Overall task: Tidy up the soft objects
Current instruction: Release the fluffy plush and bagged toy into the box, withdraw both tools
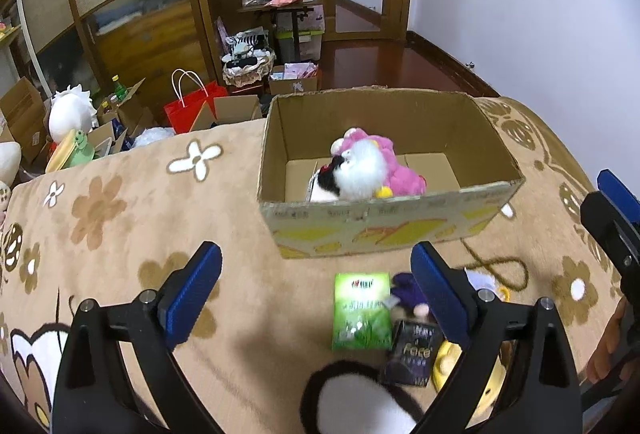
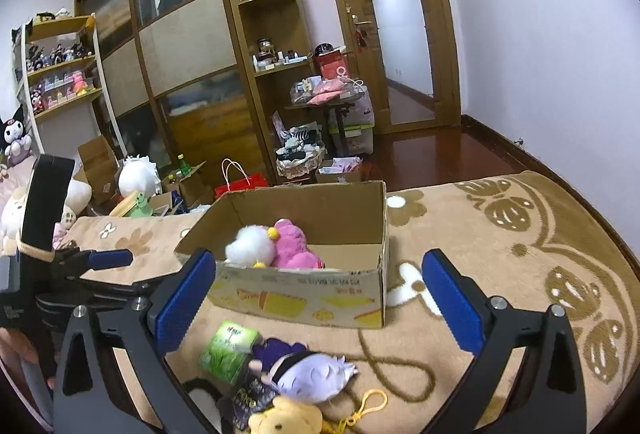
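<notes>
An open cardboard box (image 1: pixel 384 226) (image 2: pixel 304 294) stands on the bed and holds a white fluffy plush (image 1: pixel 364 174) (image 2: pixel 252 246) and a pink plush (image 1: pixel 400 170) (image 2: pixel 292 246). In front of it lie a purple-haired plush doll (image 2: pixel 308 374) (image 1: pixel 408 290), a yellow bear plush (image 2: pixel 288 418), a black-and-white plush (image 1: pixel 356 398), a green tissue pack (image 1: pixel 362 310) (image 2: pixel 230 350) and a dark packet (image 1: pixel 412 354). My left gripper (image 1: pixel 316 298) is open and empty above these. My right gripper (image 2: pixel 316 302) is open and empty; it also shows at the right edge of the left wrist view (image 1: pixel 616 218).
The bed has a tan flower-patterned blanket (image 1: pixel 120 218) (image 2: pixel 500 234). Beyond its far edge are cardboard boxes, a red paper bag (image 1: pixel 188 106), plush toys, a wardrobe, shelves and a doorway. The left gripper appears at the left in the right wrist view (image 2: pixel 80 266).
</notes>
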Demonstrator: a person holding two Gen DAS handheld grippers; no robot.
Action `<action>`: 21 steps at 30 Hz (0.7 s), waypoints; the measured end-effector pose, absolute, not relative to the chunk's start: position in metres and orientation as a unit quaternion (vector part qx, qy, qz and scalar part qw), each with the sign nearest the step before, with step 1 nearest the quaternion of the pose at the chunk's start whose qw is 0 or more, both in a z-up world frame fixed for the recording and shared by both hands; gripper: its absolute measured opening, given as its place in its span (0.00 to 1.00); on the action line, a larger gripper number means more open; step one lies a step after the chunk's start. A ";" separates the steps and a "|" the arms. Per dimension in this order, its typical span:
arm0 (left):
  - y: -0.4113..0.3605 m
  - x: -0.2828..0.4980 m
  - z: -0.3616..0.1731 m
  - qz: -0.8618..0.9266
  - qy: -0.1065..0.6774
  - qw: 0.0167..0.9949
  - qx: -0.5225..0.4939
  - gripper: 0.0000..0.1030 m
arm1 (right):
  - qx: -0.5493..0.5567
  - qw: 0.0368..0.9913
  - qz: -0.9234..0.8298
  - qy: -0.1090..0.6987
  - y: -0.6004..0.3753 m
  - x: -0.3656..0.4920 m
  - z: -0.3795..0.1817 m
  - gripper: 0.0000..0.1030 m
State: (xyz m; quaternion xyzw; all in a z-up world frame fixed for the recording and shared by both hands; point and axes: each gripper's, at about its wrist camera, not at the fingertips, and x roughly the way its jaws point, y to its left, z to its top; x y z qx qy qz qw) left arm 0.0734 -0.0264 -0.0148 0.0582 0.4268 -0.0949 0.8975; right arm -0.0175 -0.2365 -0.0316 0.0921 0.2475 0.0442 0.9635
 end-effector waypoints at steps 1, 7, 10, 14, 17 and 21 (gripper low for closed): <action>-0.025 0.071 -0.015 -0.095 0.428 0.897 0.057 0.92 | 0.090 0.964 0.044 0.247 -0.236 -0.021 -0.031 1.00; -0.016 0.056 -0.015 -0.088 0.444 0.890 0.054 0.92 | 0.084 0.963 0.045 0.250 -0.231 -0.038 -0.030 1.00; -0.013 0.049 -0.019 -0.088 0.455 0.884 0.051 0.92 | 0.083 0.963 0.047 0.253 -0.229 -0.044 -0.032 1.00; -0.014 0.047 -0.025 -0.084 0.464 0.880 0.060 0.92 | 0.083 0.961 0.051 0.258 -0.228 -0.046 -0.036 1.00; -0.016 0.049 -0.029 -0.085 0.471 0.876 0.060 0.92 | 0.080 0.960 0.053 0.262 -0.226 -0.045 -0.040 1.00; -0.021 0.054 -0.041 -0.092 0.488 0.866 0.063 0.92 | 0.073 0.959 0.055 0.269 -0.223 -0.043 -0.047 1.00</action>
